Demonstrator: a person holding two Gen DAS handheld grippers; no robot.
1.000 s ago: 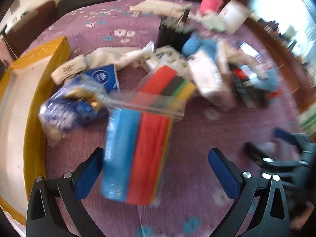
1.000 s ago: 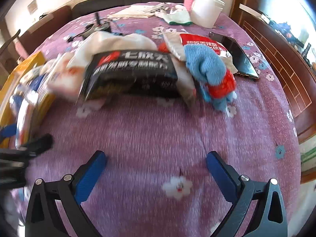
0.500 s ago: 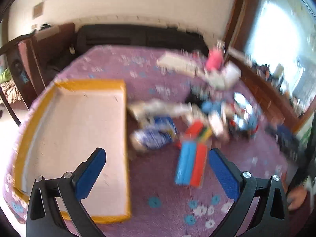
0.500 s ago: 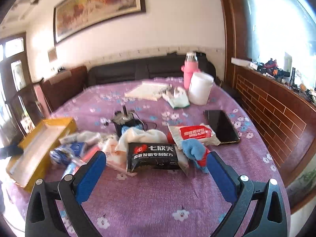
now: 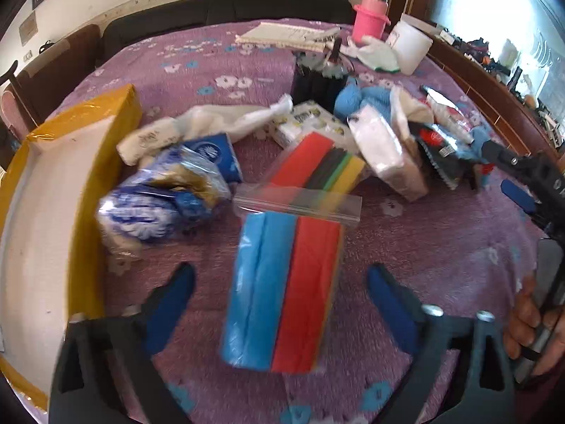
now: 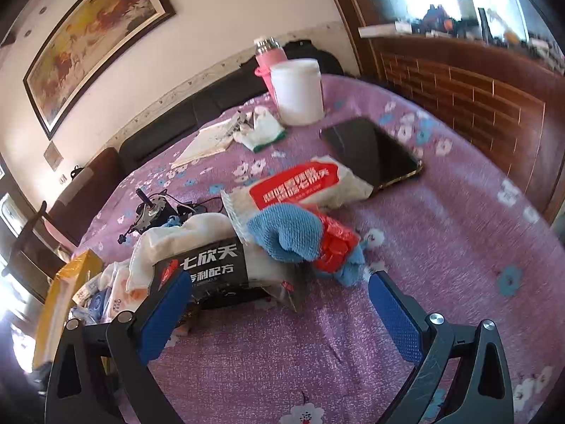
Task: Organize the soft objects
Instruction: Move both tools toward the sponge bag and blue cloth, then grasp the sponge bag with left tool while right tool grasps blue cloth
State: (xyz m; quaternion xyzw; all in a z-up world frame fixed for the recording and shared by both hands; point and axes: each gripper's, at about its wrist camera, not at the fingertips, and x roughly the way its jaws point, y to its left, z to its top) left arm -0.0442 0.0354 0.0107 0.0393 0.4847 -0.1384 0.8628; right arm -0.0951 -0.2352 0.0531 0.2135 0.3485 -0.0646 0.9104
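Note:
A clear zip bag of blue, red and yellow cloths (image 5: 282,282) lies on the purple flowered bedcover. My left gripper (image 5: 280,275) hangs low over it, one finger on each side. Its jaws are closing, and the pads stand apart from the bag. In the right wrist view my right gripper (image 6: 279,279) is open over bare cover, just short of a black pack (image 6: 212,265) and a blue knitted cloth (image 6: 286,233). The right gripper (image 5: 522,176) also shows at the right edge of the left wrist view, with a hand on its grip.
A yellow-edged box (image 5: 84,134) lies at the left. Beside the bag sit a blue-and-white packet (image 5: 159,201), a white cloth (image 5: 219,120) and tissue packs. Farther back are a phone (image 6: 370,152), a white tub (image 6: 298,92), a pink flask (image 6: 268,56) and a small motor (image 6: 152,212).
Half a second ago the left gripper was high and back over the whole box; now it is low over the cloth bag again, jaws narrower. The right gripper has rolled and tilted upward.

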